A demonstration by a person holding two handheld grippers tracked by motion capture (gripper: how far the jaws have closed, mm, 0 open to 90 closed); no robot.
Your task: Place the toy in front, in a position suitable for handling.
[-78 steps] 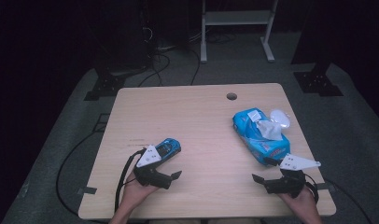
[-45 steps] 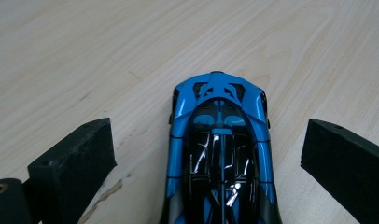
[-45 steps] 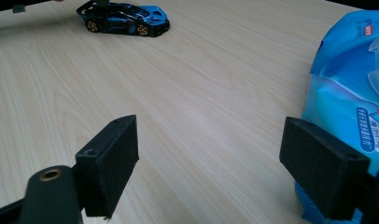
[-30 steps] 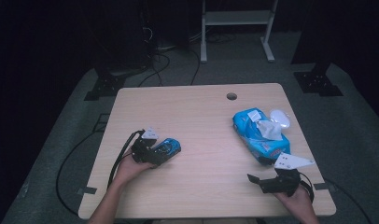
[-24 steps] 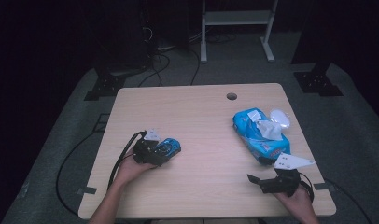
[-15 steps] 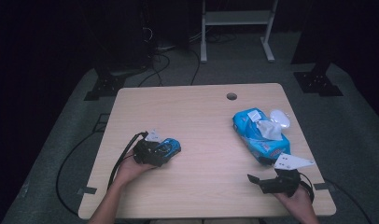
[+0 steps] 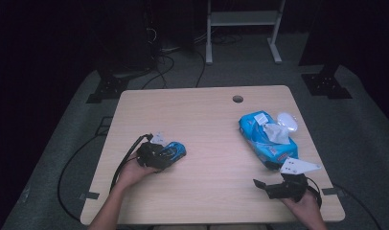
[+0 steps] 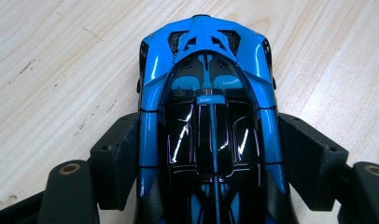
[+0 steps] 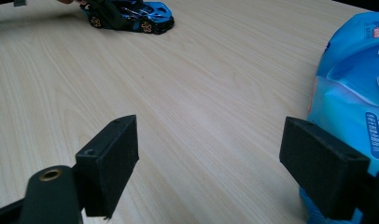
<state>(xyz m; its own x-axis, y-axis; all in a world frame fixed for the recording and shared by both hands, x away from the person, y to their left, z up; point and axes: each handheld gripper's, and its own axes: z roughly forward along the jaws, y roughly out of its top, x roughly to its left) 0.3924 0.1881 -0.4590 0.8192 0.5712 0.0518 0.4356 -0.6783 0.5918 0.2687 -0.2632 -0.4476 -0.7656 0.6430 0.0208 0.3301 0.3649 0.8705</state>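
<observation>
Now my left gripper (image 8: pixel 211 186) has just been closing its 2 jaws on the car (image 8: pixel 208 116) at the table's (image 7: pixel 207 115) near left; they seem to touch its flanks. I'd squeeze evenly, centred. My right gripper (image 9: pixel 225 163) stands open beside the tissue pack (image 9: pixel 355 93).

We see a toy car (image 7: pixel 174 152) on the left side of the table (image 7: pixel 202 115), near the front. A pack of tissues (image 7: pixel 268 140) lies on the right side. A small hole (image 7: pixel 237 98) is in the table at the far edge, between them.
</observation>
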